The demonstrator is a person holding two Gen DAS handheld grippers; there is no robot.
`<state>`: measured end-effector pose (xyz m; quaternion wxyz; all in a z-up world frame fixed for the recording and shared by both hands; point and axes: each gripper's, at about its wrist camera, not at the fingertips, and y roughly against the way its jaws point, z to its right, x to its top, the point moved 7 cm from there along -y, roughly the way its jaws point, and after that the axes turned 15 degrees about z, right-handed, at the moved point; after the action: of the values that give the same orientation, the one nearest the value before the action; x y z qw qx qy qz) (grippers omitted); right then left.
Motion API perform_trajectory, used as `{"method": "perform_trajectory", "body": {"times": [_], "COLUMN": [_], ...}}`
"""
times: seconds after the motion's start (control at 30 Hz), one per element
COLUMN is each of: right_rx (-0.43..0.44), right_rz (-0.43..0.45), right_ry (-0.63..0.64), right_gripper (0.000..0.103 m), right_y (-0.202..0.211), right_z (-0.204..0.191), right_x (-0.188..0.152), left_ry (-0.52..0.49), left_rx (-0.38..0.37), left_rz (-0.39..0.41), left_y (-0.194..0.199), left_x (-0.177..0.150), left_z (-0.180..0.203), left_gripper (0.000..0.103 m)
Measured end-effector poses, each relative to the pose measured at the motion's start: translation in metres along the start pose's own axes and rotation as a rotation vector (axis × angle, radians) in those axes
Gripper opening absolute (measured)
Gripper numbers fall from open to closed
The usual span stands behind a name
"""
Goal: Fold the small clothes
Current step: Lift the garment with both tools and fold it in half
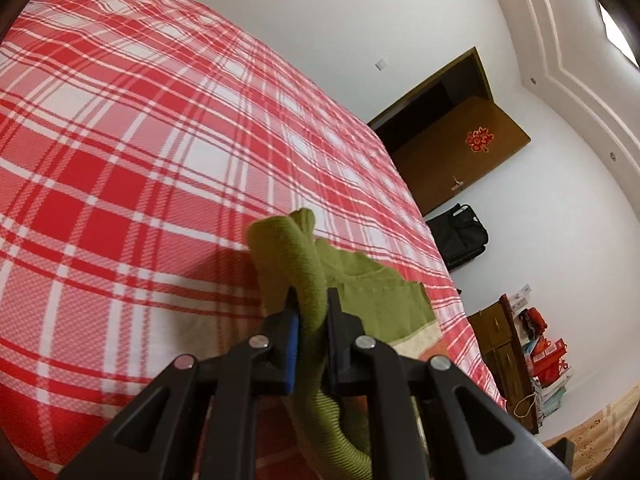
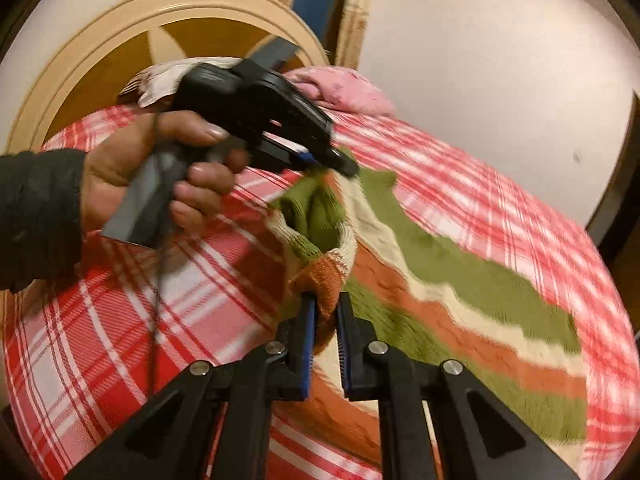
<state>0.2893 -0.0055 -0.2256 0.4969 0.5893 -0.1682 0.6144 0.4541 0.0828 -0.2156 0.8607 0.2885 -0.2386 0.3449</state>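
Note:
A small knitted sweater (image 2: 460, 280) in green, orange and cream stripes lies on the red plaid bed. My right gripper (image 2: 326, 300) is shut on an orange and cream fold of it. In the left wrist view, my left gripper (image 1: 312, 296) is shut on a green ribbed part of the sweater (image 1: 296, 256), which bulges up between the black fingers. The right wrist view also shows the left gripper (image 2: 340, 162), held by a hand (image 2: 160, 176) in a dark sleeve, pinching the sweater's green edge. The cloth hangs lifted between the two grips.
The red and white plaid bedsheet (image 1: 140, 140) covers the bed. A pink pillow (image 2: 344, 92) lies by the curved headboard (image 2: 100, 40). Past the bed's far edge are an open brown door (image 1: 460, 148), a black bag (image 1: 460, 236) and a cluttered wooden cabinet (image 1: 512, 344).

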Motion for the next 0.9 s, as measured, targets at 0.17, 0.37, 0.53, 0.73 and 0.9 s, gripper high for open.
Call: {"method": "perform_trajectory", "body": {"times": [0.17,0.37,0.53,0.73,0.9], "right_rx": [-0.027,-0.028,-0.05,-0.099,-0.146], "right_rz": [-0.005,0.029,0.061,0.106,0.12], "right_ry": [-0.058,-0.148,-0.193,-0.244,-0.283], "right_gripper": [0.006,0.005,0.005,0.005,0.004], "right_y": [0.015,0.028,0.049,0.081,0.102], "right_z": [0.026,0.051,0.073,0.112,0.14], "right_x": [-0.011,-0.006,-0.003,0.001,-0.006], "left_ry": [-0.039,-0.079,-0.108,-0.163,-0.194], "left_rx": [-0.014,-0.044,-0.074,-0.136,-0.178], "left_rz": [-0.005,-0.003,0.002,-0.026,-0.065], "left_y": [-0.008,-0.019,-0.031,-0.062,-0.094], "left_x": [-0.001,0.0,0.002,-0.007,-0.024], "left_z": [0.025,0.063,0.098,0.149,0.182], "left_gripper": [0.011,0.011,0.01,0.01,0.009]}}
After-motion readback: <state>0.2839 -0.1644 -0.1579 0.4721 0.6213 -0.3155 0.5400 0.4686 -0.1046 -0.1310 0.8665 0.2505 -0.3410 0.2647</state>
